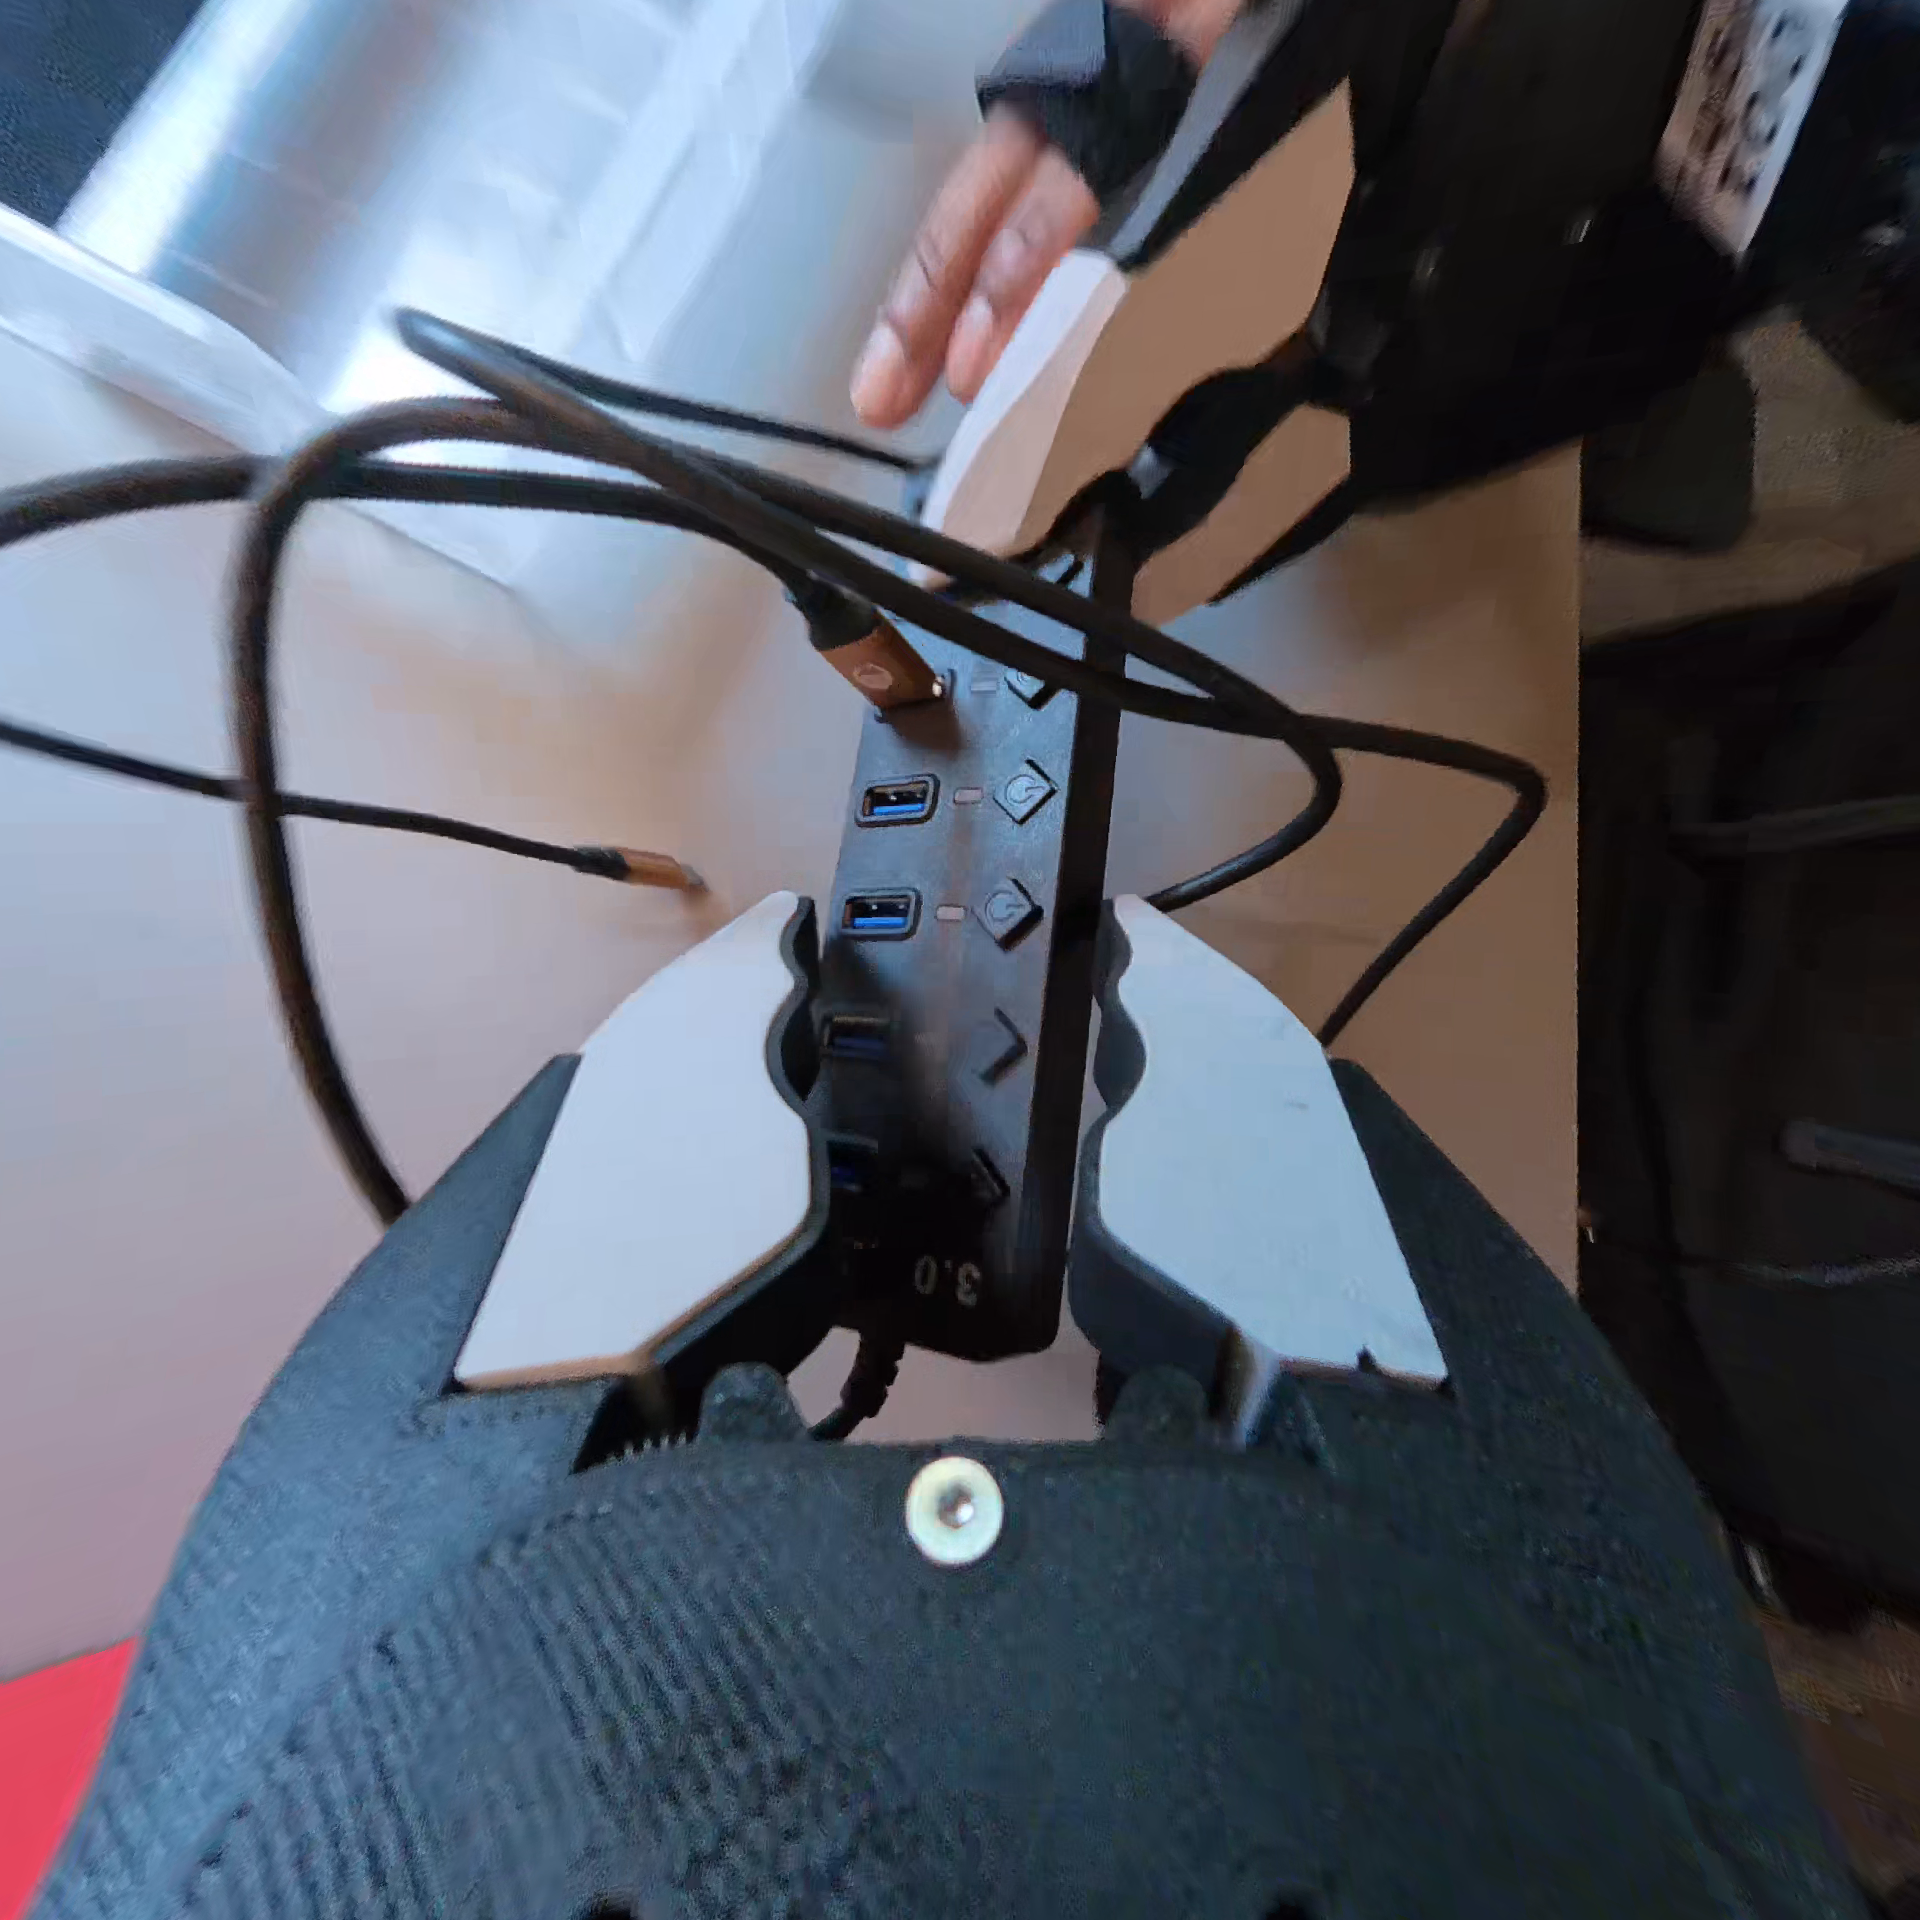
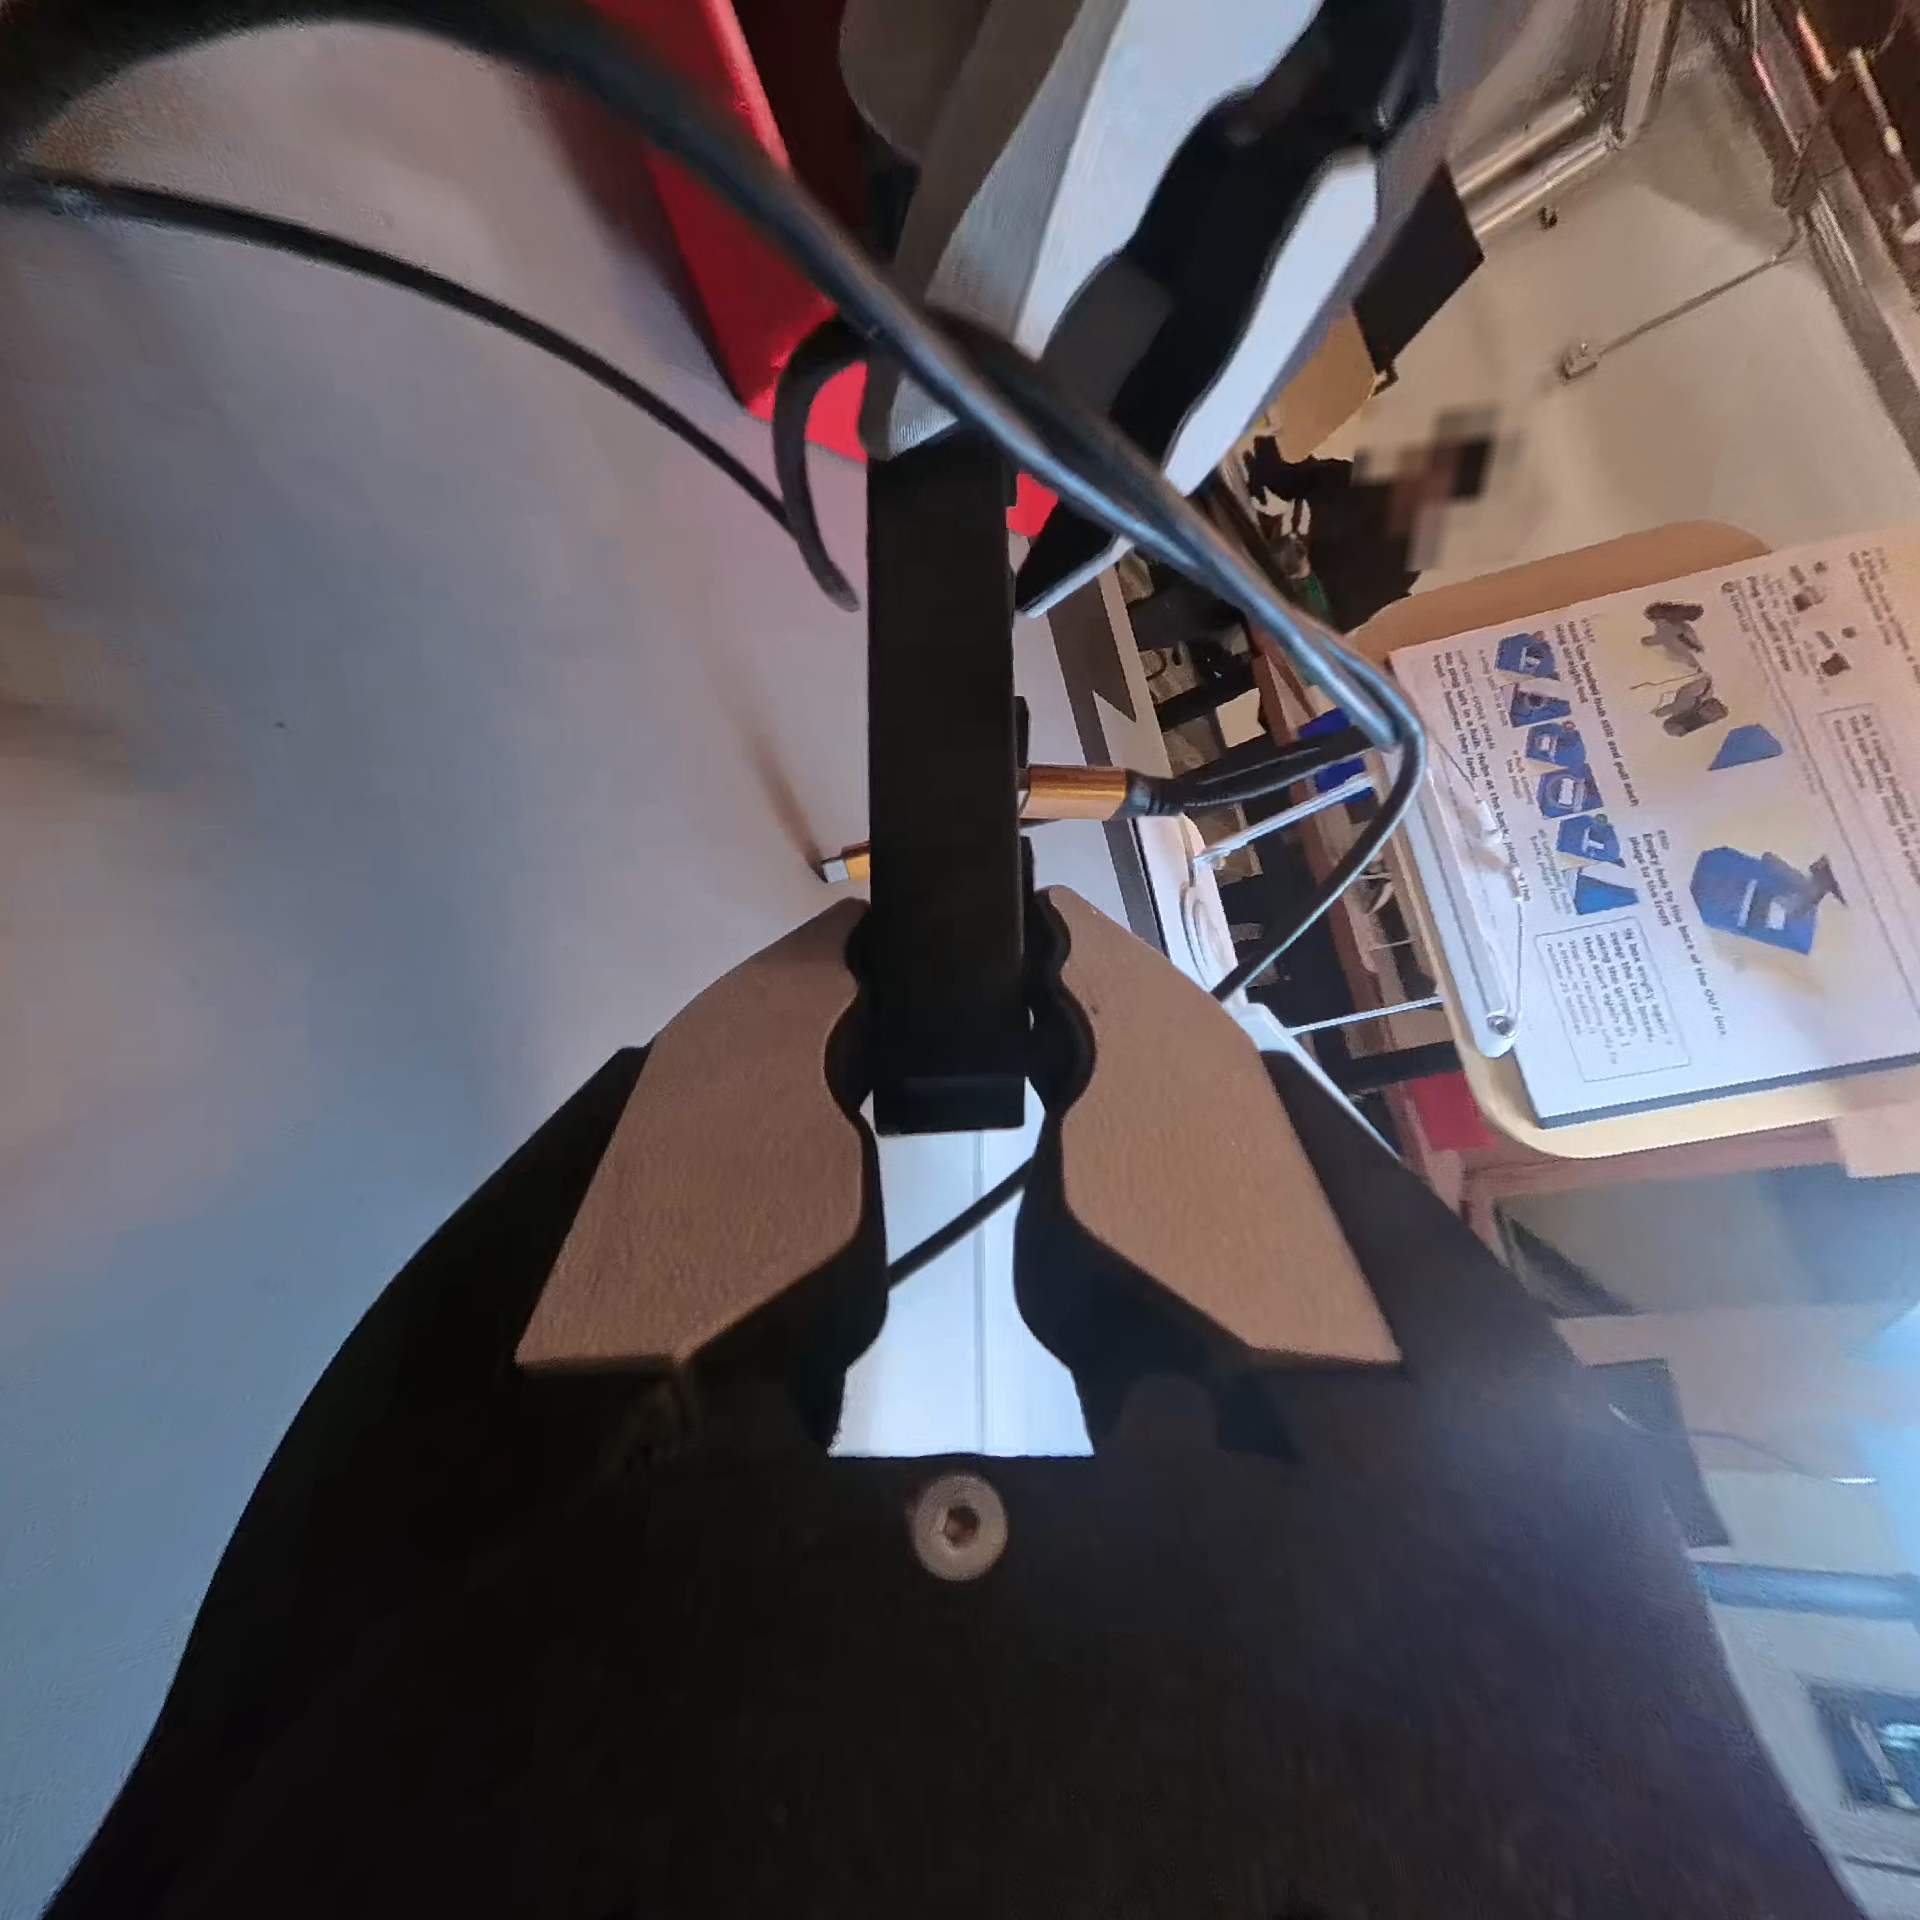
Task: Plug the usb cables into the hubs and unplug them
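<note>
A black USB hub point(image 1: 966, 831) with blue ports is held lifted over the pale table point(image 1: 156, 1039), tilted on its edge. My left gripper point(image 1: 956, 920) is shut on its near end. My right gripper point(image 2: 951, 914) is shut on the other end of the hub point(image 2: 935, 675); its white finger point(image 1: 1029, 416) shows at the far end in the left wrist view. A gold USB plug point(image 1: 894, 675) sits in one port; it also shows in the right wrist view point(image 2: 1070, 795). A second gold plug point(image 1: 655, 868) lies loose on the table. Black cables point(image 1: 623, 488) loop over the hub.
A gloved hand point(image 1: 966, 281) holds the right gripper. The table edge point(image 1: 1564, 935) runs along the right, with dark floor beyond. A red object point(image 2: 727, 260) lies on the table. A clipboard with a printed sheet point(image 2: 1662, 831) rests on a nearby pale table. Left tips to right tips: about 6 cm.
</note>
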Action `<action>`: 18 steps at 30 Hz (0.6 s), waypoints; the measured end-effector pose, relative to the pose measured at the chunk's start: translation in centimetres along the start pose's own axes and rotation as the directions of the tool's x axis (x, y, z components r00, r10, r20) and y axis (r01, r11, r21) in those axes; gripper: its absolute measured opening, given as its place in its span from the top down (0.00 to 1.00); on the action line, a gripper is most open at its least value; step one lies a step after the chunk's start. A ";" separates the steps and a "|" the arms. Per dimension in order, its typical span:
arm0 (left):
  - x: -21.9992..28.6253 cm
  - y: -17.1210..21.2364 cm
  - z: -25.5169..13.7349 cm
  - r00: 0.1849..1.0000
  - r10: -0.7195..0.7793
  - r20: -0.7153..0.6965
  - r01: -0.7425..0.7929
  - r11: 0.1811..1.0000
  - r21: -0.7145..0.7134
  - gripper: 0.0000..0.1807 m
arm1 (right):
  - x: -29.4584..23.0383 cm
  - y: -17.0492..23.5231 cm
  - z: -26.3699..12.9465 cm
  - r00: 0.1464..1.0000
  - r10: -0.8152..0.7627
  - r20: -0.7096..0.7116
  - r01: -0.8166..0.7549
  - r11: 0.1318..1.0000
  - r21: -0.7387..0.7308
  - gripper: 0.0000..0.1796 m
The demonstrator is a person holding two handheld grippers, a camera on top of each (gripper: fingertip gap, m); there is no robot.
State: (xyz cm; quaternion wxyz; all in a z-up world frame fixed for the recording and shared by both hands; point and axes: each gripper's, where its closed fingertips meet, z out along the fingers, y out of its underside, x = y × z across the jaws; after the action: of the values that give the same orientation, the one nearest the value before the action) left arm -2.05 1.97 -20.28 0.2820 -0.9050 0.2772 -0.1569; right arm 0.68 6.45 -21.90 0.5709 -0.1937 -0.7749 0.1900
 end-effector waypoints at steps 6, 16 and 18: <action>-0.2 -2.3 -6.2 0.992 -0.103 0.079 0.066 0.926 0.372 0.76 | -0.6 0.0 -1.0 0.972 0.143 0.188 -0.145 0.989 -0.007 0.86; 0.2 -3.0 -1.0 0.953 -0.302 0.022 0.284 0.916 0.284 0.69 | -1.6 -3.1 -0.1 0.987 -0.112 0.116 0.112 0.994 0.009 0.86; 0.3 -3.0 -0.2 0.940 -0.334 -0.075 0.342 0.911 0.228 0.83 | -2.0 -3.3 0.0 0.981 -0.163 0.102 0.164 0.986 -0.006 0.86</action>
State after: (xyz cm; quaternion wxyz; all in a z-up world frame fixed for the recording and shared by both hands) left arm -0.66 3.75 -18.27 0.3523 -0.8961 0.1003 -0.2508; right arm 0.98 2.64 -21.80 0.5431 -0.1235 -0.8175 0.1465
